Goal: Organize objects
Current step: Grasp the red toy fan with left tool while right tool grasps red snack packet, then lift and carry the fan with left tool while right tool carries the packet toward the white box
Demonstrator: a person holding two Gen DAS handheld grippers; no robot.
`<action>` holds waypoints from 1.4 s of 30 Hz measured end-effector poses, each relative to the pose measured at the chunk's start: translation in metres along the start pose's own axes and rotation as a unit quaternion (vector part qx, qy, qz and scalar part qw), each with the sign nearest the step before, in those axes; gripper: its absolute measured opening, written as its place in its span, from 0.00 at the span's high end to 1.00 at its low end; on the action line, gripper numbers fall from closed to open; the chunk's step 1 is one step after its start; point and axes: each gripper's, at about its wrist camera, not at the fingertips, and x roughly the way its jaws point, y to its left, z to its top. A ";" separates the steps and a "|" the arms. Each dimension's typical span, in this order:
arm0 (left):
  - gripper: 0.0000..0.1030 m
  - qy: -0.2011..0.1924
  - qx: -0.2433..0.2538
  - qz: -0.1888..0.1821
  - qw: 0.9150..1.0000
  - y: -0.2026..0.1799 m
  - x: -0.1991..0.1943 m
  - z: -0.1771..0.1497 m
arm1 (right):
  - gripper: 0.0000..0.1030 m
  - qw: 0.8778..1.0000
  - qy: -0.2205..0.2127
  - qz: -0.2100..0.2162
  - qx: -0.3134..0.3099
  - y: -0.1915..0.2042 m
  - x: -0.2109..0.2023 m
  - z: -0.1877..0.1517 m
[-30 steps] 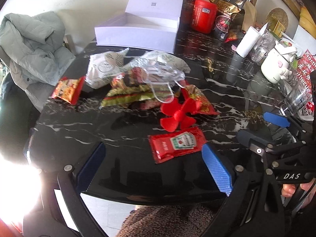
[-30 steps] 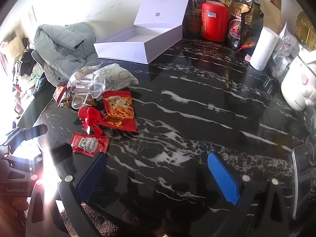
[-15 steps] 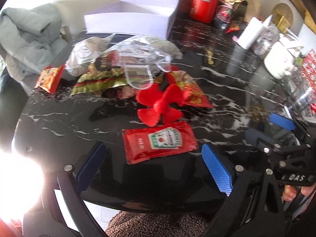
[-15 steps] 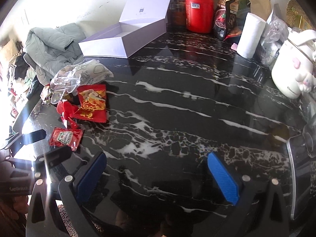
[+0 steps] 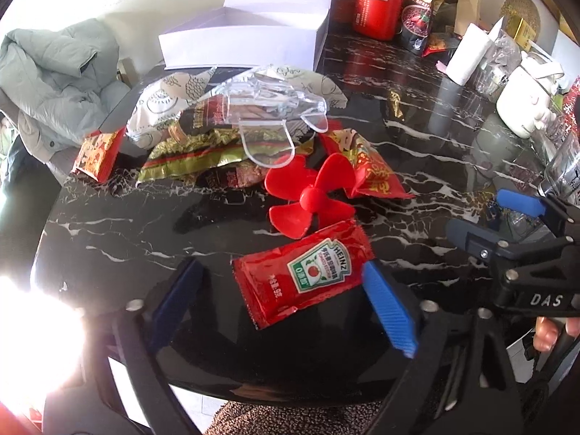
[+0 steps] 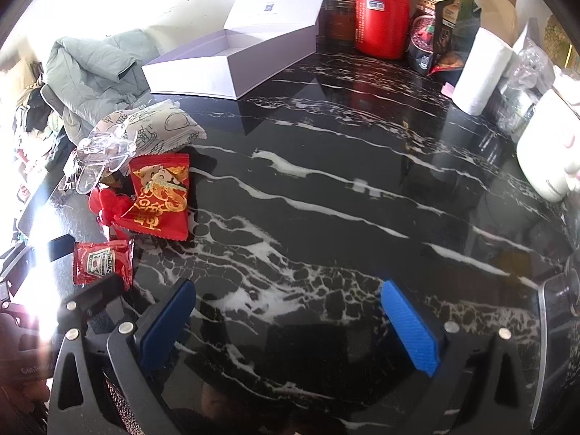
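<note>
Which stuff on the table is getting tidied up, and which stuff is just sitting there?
Getting tidied:
- ketchup packet, between the closing left claw
- red propeller
- red snack packet
- clear plastic piece
- open white box, probably where they go

Just sitting there:
- red canister
- paper roll
- green jacket

My left gripper (image 5: 282,304) and right gripper (image 6: 288,320): black frames, ribbed blue pads, silver screws, white "DAS" lettering.
</note>
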 end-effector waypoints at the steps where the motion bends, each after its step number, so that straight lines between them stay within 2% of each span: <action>1: 0.31 -0.005 -0.002 -0.002 1.000 0.003 -0.002 0.000 | 0.00 1.000 0.000 0.002 -0.004 0.002 0.001 0.001; 7: 0.60 -0.007 0.001 -0.011 1.000 0.016 -0.006 0.002 | 0.00 0.999 0.000 0.027 -0.032 0.020 0.007 0.011; 11: 0.72 -0.008 -0.008 -0.031 0.999 0.027 -0.008 0.002 | 0.00 0.997 -0.011 0.058 -0.047 0.033 0.009 0.020; 14: 0.79 -0.004 -0.018 -0.051 0.999 0.032 -0.009 0.002 | 0.04 0.995 -0.019 0.080 -0.055 0.040 0.012 0.029; 18: 0.82 0.003 -0.034 -0.087 0.996 0.038 -0.009 0.002 | 0.18 0.992 -0.016 0.109 -0.060 0.048 0.019 0.039; 21: 0.84 0.001 -0.034 -0.092 0.995 0.040 -0.011 0.003 | 0.25 0.991 -0.014 0.114 -0.070 0.054 0.024 0.044; 23: 0.84 -0.002 -0.031 -0.090 0.995 0.041 -0.013 0.004 | 0.30 0.990 -0.014 0.118 -0.078 0.057 0.025 0.046; 25: 0.84 -0.003 -0.029 -0.089 0.996 0.042 -0.014 0.004 | 0.45 0.989 -0.016 0.122 -0.084 0.060 0.025 0.047; 26: 0.84 -0.002 -0.028 -0.089 0.996 0.042 -0.014 0.004 | 0.48 0.988 -0.018 0.122 -0.088 0.062 0.025 0.047; 33: 0.83 -0.021 -0.024 -0.104 0.994 0.044 -0.020 0.011 | 0.52 0.988 -0.028 0.125 -0.089 0.058 0.021 0.041; 36: 0.69 -0.018 -0.018 -0.122 0.992 0.037 -0.019 0.014 | 0.57 0.988 -0.029 0.126 -0.085 0.054 0.018 0.039; 38: 0.54 -0.018 -0.017 -0.128 0.991 0.031 -0.018 0.015 | 0.57 0.988 -0.028 0.123 -0.083 0.050 0.016 0.035; 40: 0.44 -0.020 -0.022 -0.125 0.992 0.027 -0.016 0.015 | 0.57 0.989 -0.030 0.118 -0.080 0.045 0.013 0.032; 42: 0.40 -0.017 -0.024 -0.117 0.993 0.024 -0.014 0.015 | 0.57 0.990 -0.030 0.115 -0.077 0.040 0.011 0.029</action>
